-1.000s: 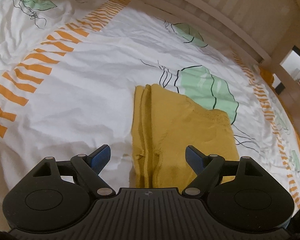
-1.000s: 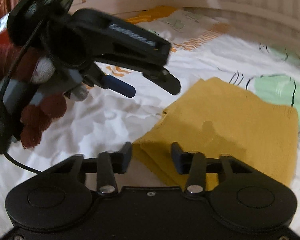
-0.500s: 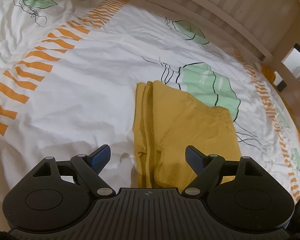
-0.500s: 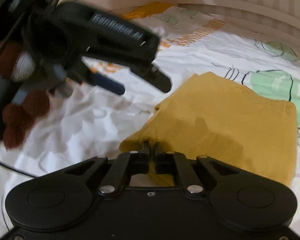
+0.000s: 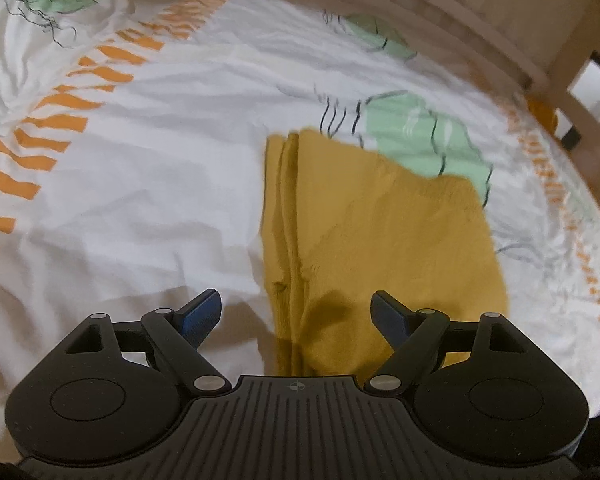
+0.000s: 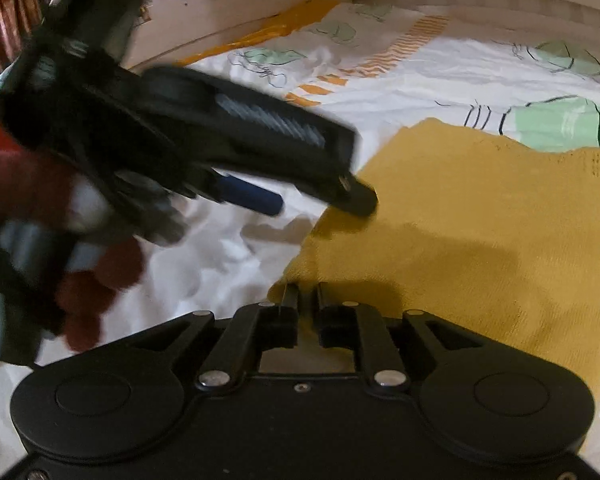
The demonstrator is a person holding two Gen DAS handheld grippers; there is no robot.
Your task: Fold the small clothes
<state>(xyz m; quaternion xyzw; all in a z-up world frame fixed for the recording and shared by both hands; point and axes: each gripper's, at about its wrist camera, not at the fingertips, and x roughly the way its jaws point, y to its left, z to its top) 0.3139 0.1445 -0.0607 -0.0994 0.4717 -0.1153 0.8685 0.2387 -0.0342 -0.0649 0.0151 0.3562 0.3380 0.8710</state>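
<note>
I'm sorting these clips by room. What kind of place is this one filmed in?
Most likely a bedroom. The yellow garment lies on a bed's rumpled white sheet printed with green leaves and orange stripes, and a pale wooden bed rail curves along its far edge.

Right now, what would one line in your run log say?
left tongs: open above yellow cloth | right tongs: pinching cloth's near corner, just eased slightly | cloth: folded on bedsheet
</note>
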